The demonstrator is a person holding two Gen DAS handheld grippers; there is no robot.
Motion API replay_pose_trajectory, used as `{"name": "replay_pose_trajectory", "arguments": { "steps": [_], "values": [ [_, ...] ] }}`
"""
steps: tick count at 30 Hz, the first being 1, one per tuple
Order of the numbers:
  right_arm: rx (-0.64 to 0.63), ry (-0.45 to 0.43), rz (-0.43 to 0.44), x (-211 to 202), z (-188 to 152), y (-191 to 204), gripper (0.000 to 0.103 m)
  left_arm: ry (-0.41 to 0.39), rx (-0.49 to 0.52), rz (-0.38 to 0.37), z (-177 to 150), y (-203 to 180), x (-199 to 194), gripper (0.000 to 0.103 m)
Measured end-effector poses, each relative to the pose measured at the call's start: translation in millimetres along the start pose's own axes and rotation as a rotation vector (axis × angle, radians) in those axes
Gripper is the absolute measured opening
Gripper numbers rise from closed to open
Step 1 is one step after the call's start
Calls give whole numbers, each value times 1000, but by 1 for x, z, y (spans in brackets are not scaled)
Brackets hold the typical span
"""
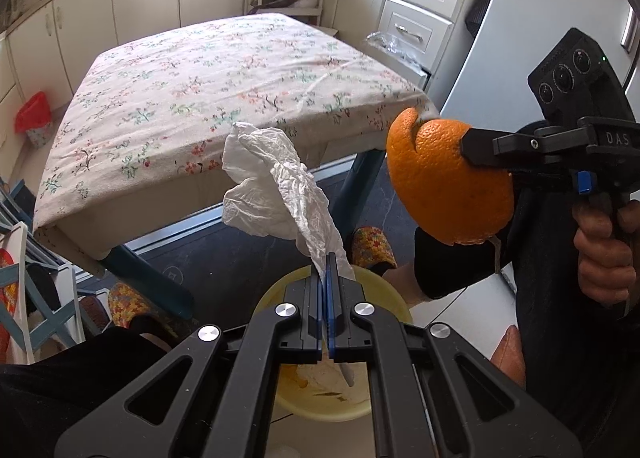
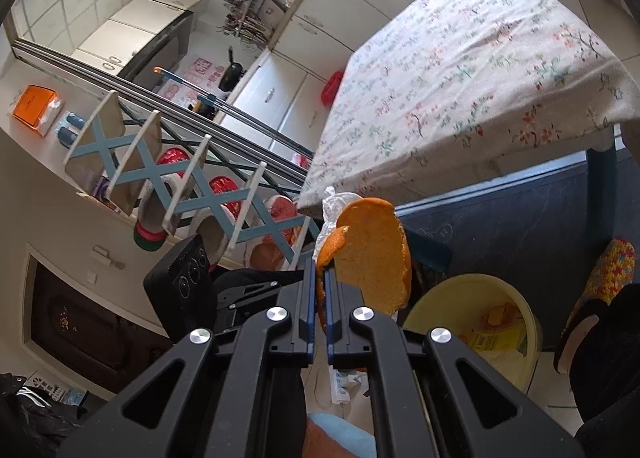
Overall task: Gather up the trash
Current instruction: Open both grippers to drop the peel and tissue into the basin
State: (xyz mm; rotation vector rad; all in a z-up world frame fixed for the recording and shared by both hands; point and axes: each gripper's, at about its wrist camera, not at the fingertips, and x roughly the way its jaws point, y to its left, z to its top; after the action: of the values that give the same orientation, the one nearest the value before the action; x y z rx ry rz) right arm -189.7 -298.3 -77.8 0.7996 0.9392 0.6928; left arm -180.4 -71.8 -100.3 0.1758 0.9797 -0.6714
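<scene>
My left gripper is shut on a crumpled white tissue and holds it above a yellow bin on the floor. My right gripper is shut on a large piece of orange peel; in the left wrist view the peel hangs in the air right of the tissue, held by the right gripper. In the right wrist view the yellow bin sits lower right with orange scraps and yellow paper inside.
A table with a floral cloth stands ahead on blue legs. A red-lined small bin sits by the cabinets at left. A folding shoe rack stands left. Feet in patterned slippers are near the bin.
</scene>
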Motion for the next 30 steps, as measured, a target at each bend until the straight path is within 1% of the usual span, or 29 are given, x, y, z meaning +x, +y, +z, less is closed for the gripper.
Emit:
{"name": "replay_pose_trajectory", "arguments": {
  "steps": [2, 6, 8, 9, 10, 11, 12, 13, 14, 15, 16, 18, 20, 21, 22, 23, 24, 25, 27, 28, 29, 30],
  "values": [
    [24, 29, -33, 6, -3, -5, 5, 45, 7, 2, -2, 0, 9, 2],
    [53, 113, -134, 26, -10, -12, 5, 157, 31, 0, -10, -4, 31, 2],
    [63, 168, -178, 37, -14, -16, 12, 218, 48, 2, -14, -7, 43, 2],
    [72, 196, -200, 43, -16, -18, 18, 238, 62, 12, -15, -8, 47, 2],
    [80, 213, -212, 46, -18, -20, 38, 248, 69, 13, -16, -10, 49, 3],
    [83, 220, -226, 48, -20, -20, 45, 253, 73, 15, -16, -11, 50, 5],
    [74, 222, -247, 49, -20, -19, 45, 255, 75, 21, -16, -11, 51, 10],
    [67, 222, -249, 49, -21, -19, 45, 254, 72, 26, -16, -11, 51, 20],
    [65, 219, -238, 48, -20, -18, 45, 252, 67, 31, -16, -10, 51, 25],
    [64, 214, -233, 47, -20, -18, 46, 246, 60, 36, -16, -9, 50, 35],
    [65, 207, -233, 46, -20, -18, 46, 242, 57, 37, -15, -8, 50, 37],
    [73, 209, -228, 45, -20, -22, 47, 237, 53, 36, -15, -8, 48, 38],
    [75, 220, -223, 47, -21, -20, 49, 227, 48, 46, -14, -8, 46, 43],
    [80, 231, -212, 48, -22, -21, 50, 216, 41, 56, -13, -7, 43, 48],
    [83, 247, -210, 54, -23, -18, 53, 203, 31, 64, -11, -6, 40, 53],
    [85, 274, -217, 57, -24, -19, 59, 186, 17, 70, -9, -3, 36, 55],
    [85, 313, -244, 63, -28, -20, 59, 158, -10, 77, -7, 2, 30, 59],
    [79, 332, -279, 66, -30, -21, 59, 137, -33, 81, -5, 6, 25, 63],
    [48, 347, -358, 70, -33, -19, 59, 90, -93, 87, -1, 17, 14, 68],
    [17, 355, -397, 73, -35, -15, 60, 61, -131, 80, 1, 23, 7, 71],
    [-29, 376, -422, 77, -38, -9, 62, 33, -168, 68, 2, 29, 0, 71],
    [-69, 415, -429, 83, -43, -5, 65, 10, -200, 57, 3, 34, -6, 73]
  ]
}}
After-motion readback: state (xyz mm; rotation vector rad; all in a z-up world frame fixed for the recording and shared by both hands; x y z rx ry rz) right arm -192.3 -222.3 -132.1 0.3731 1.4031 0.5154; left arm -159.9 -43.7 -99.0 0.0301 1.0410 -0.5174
